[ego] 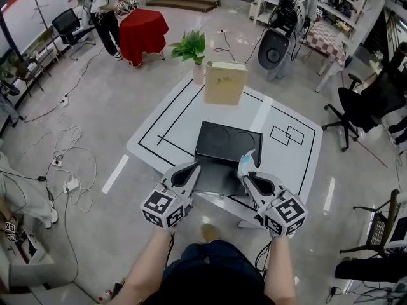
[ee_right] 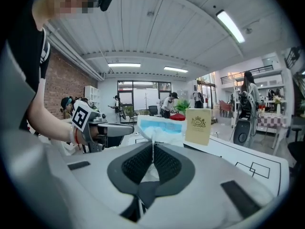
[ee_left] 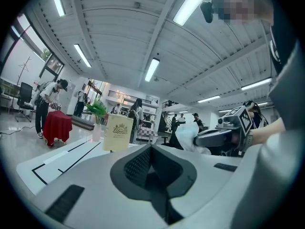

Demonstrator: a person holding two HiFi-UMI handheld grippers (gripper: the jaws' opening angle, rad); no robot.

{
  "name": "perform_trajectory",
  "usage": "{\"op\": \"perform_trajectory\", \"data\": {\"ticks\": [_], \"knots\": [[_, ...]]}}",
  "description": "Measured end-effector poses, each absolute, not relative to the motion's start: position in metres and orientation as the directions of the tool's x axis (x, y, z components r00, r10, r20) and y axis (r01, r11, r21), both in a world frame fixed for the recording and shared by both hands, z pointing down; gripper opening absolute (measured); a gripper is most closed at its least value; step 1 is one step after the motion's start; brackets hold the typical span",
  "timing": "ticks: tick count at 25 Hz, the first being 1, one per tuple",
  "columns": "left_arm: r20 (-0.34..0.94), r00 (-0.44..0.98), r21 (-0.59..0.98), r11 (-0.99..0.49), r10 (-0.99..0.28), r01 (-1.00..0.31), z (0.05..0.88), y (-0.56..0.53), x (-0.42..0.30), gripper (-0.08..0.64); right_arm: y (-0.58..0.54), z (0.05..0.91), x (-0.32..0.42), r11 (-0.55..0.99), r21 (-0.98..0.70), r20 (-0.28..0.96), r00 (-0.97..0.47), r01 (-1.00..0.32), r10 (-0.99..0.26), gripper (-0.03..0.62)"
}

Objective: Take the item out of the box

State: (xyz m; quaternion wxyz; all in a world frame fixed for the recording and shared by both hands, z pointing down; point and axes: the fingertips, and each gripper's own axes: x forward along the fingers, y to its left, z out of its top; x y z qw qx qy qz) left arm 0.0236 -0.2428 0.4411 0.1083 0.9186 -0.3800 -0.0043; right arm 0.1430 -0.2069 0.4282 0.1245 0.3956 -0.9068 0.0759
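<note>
Left gripper (ego: 193, 169) (ee_left: 151, 150): sits at the near edge of the tabletop (ego: 166, 127), at the left near corner of the black box (ego: 227, 146). Jaws pressed together, nothing between them. Can't tell whether it touches the box.

Black box: flat, open, in the middle of the near edge. Two round recesses show in its far half.

Far edge, left of centre: plant (ego: 189, 46) in a pale pink vase (ego: 199, 74). Just right of it a beige carton (ego: 224, 83) (ee_left: 118, 132) (ee_right: 198, 126) stands upright, gold crest on its face.

Right gripper (ego: 245, 170) (ee_right: 152, 148): at the right near corner of the black box. Jaws clamped on the thin edge of a white-and-blue packet (ego: 246, 162) (ee_right: 159, 127). The packet sticks up out of the jaw tips, over the right side of the box. It looks clear of the box, though the head view doesn't settle whether the lower end touches.

The two grippers face each other across the box. Each shows in the other's gripper view, and the packet reads as a white bag (ee_left: 191, 137) on the right one's tips.
</note>
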Motion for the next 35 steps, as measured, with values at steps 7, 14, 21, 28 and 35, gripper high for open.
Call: {"op": "perform_trajectory", "data": {"ticks": [7, 14, 21, 28, 35], "knots": [[0.064, 0.705, 0.196, -0.684, -0.706, -0.703, 0.433, -0.247, 0.013, 0.003, -0.212, 0.418, 0.139, 0.650, -0.025, 0.249, -0.635, -0.759, -0.731, 0.012], [0.046, 0.699, 0.190, -0.681, -0.713, -0.707, 0.421, -0.246, 0.015, 0.003, -0.210, 0.405, 0.147, 0.633, -0.019, 0.213, -0.622, -0.774, -0.754, 0.012], [0.025, 0.699, 0.176, -0.685, -0.715, -0.707, 0.411, -0.245, 0.014, 0.003, -0.211, 0.395, 0.148, 0.624, -0.016, 0.179, -0.616, -0.781, -0.767, 0.012], [0.009, 0.696, 0.175, -0.684, -0.718, -0.708, 0.403, -0.243, 0.013, 0.003, -0.209, 0.384, 0.151, 0.615, -0.018, 0.147, -0.611, -0.788, -0.778, 0.012], [0.000, 0.694, 0.173, -0.683, -0.720, -0.709, 0.397, -0.241, 0.014, 0.003, -0.207, 0.376, 0.152, 0.613, -0.015, 0.125, -0.610, -0.790, -0.783, 0.012]]}}
